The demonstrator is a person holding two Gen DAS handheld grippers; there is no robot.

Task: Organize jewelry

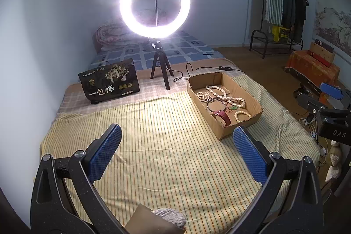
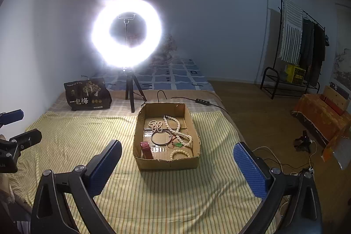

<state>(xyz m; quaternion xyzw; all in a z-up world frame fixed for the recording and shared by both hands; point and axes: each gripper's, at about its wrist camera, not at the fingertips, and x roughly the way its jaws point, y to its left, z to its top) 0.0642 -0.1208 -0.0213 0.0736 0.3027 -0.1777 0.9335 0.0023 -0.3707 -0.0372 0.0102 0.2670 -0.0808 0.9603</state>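
An open cardboard box [image 1: 239, 127] [image 2: 166, 165] lies on the yellow striped cloth [image 1: 164, 146] [image 2: 76, 137]. It holds a long pearl necklace [image 1: 221, 93] [image 2: 175, 126], a beaded strand [image 2: 156, 125], a dark bangle [image 2: 161, 137], a red watch [image 1: 222, 116] [image 2: 146, 149], a green pendant [image 2: 178, 144] and a pearl bracelet [image 1: 242, 116] [image 2: 180, 153]. My left gripper [image 1: 176, 135] is open and empty above the cloth, left of the box. My right gripper [image 2: 177, 152] is open and empty, in front of the box; it also shows at the right edge of the left wrist view [image 1: 329, 100].
A lit ring light on a black tripod [image 1: 154, 4] [image 2: 127, 31] stands behind the box, its cable and switch [image 1: 226, 68] trailing beside it. A black snack bag [image 1: 109, 82] [image 2: 87, 94] stands back left. A clothes rack [image 1: 283, 8] and orange-covered bench [image 1: 311, 65] stand right.
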